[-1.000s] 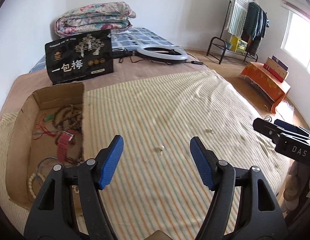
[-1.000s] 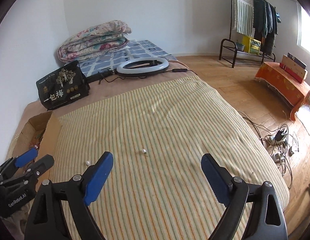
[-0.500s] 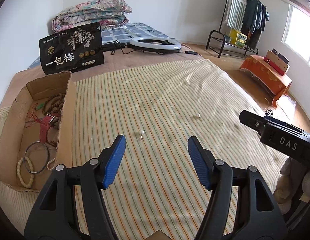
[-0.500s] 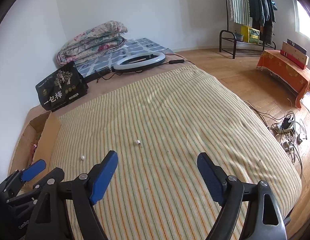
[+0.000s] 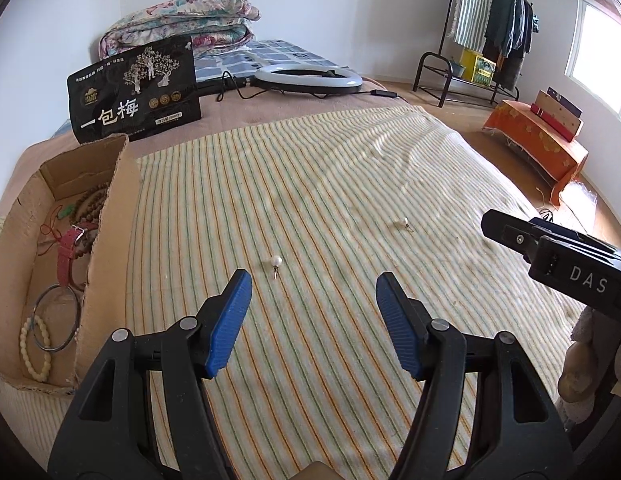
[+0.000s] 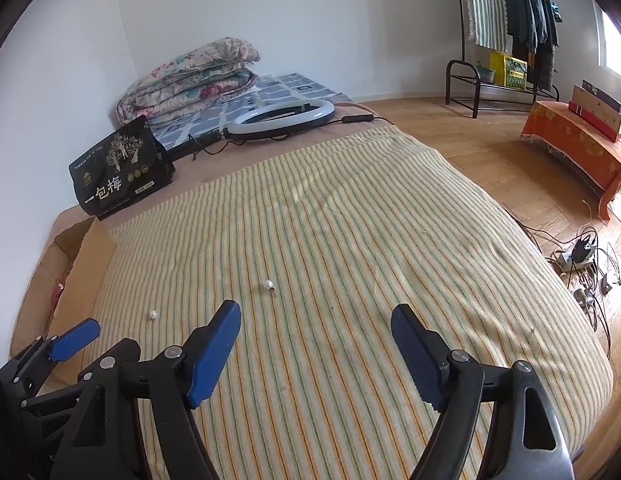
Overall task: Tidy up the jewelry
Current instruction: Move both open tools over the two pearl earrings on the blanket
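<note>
Two pearl earrings lie on the striped bed cover. In the left wrist view the near earring (image 5: 275,263) sits just ahead of my open, empty left gripper (image 5: 313,298); the far earring (image 5: 401,223) lies further right. In the right wrist view they show as the left earring (image 6: 152,315) and the nearer earring (image 6: 268,285), both ahead and left of my open, empty right gripper (image 6: 316,330). A cardboard box (image 5: 110,240) at the left holds a pink watch (image 5: 68,256), wooden beads (image 5: 90,208), a metal bangle (image 5: 56,322) and a pale bead bracelet (image 5: 34,348).
A black printed bag (image 5: 134,92) stands behind the box. A ring light (image 5: 306,78) with its cable and a folded quilt (image 5: 178,28) lie at the far end. Right of the bed are an orange-draped bench (image 5: 538,140), a clothes rack (image 5: 490,32) and floor cables (image 6: 582,264).
The left gripper has pulled back and turned right: the box slid left and both earrings came into view. The right gripper drew back slightly; the earrings sit a little further from it.
</note>
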The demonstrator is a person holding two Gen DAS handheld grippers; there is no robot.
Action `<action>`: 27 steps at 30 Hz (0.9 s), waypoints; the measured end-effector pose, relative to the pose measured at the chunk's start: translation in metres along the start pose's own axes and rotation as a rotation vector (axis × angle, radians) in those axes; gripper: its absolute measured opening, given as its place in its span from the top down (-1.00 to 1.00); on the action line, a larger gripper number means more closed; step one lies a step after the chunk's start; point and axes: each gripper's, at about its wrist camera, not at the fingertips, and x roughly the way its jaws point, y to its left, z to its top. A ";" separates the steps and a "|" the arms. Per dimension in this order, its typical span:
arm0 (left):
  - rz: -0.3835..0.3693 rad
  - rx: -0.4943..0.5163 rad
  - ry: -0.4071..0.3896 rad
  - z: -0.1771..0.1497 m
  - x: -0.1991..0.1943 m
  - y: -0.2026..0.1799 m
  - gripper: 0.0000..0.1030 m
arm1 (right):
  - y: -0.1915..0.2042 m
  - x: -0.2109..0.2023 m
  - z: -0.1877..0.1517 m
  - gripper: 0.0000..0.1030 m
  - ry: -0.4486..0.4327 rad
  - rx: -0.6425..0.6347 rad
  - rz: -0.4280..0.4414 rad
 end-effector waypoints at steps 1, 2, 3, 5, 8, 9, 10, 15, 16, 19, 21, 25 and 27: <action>0.001 -0.001 0.000 -0.001 0.001 0.000 -0.30 | 0.002 0.001 -0.001 -0.55 0.000 -0.013 0.005; 0.000 -0.003 0.000 -0.002 0.002 0.001 -0.30 | 0.004 0.002 -0.001 -0.54 0.000 -0.023 0.007; -0.001 -0.008 0.000 -0.003 0.003 0.002 -0.30 | 0.006 0.002 -0.002 -0.53 0.001 -0.032 0.007; 0.000 -0.012 0.000 -0.003 0.004 0.004 -0.30 | 0.010 0.002 -0.002 -0.52 -0.003 -0.040 0.017; 0.002 -0.017 0.002 -0.002 0.005 0.007 -0.30 | 0.013 0.000 -0.001 -0.52 -0.013 -0.043 0.029; 0.001 -0.020 0.003 -0.002 0.006 0.008 -0.30 | 0.015 0.000 -0.001 -0.52 -0.014 -0.044 0.034; -0.002 -0.023 0.004 -0.003 0.006 0.009 -0.30 | 0.016 0.000 -0.001 -0.52 -0.015 -0.046 0.039; -0.002 -0.028 0.002 -0.002 0.006 0.011 -0.30 | 0.020 0.001 0.001 -0.51 -0.019 -0.048 0.053; -0.003 -0.029 0.001 -0.003 0.006 0.011 -0.30 | 0.022 0.002 0.001 -0.51 -0.019 -0.051 0.058; 0.000 -0.023 -0.008 -0.003 0.007 0.012 -0.30 | 0.024 0.004 0.000 -0.49 -0.017 -0.073 0.070; -0.002 -0.021 -0.005 -0.003 0.008 0.013 -0.30 | 0.024 0.008 -0.001 -0.45 -0.008 -0.093 0.071; -0.002 -0.016 -0.010 -0.002 0.008 0.014 -0.28 | 0.018 0.018 -0.007 -0.38 0.024 -0.142 0.068; -0.007 -0.013 -0.003 -0.002 0.009 0.014 -0.15 | 0.013 0.022 -0.009 -0.31 0.038 -0.163 0.073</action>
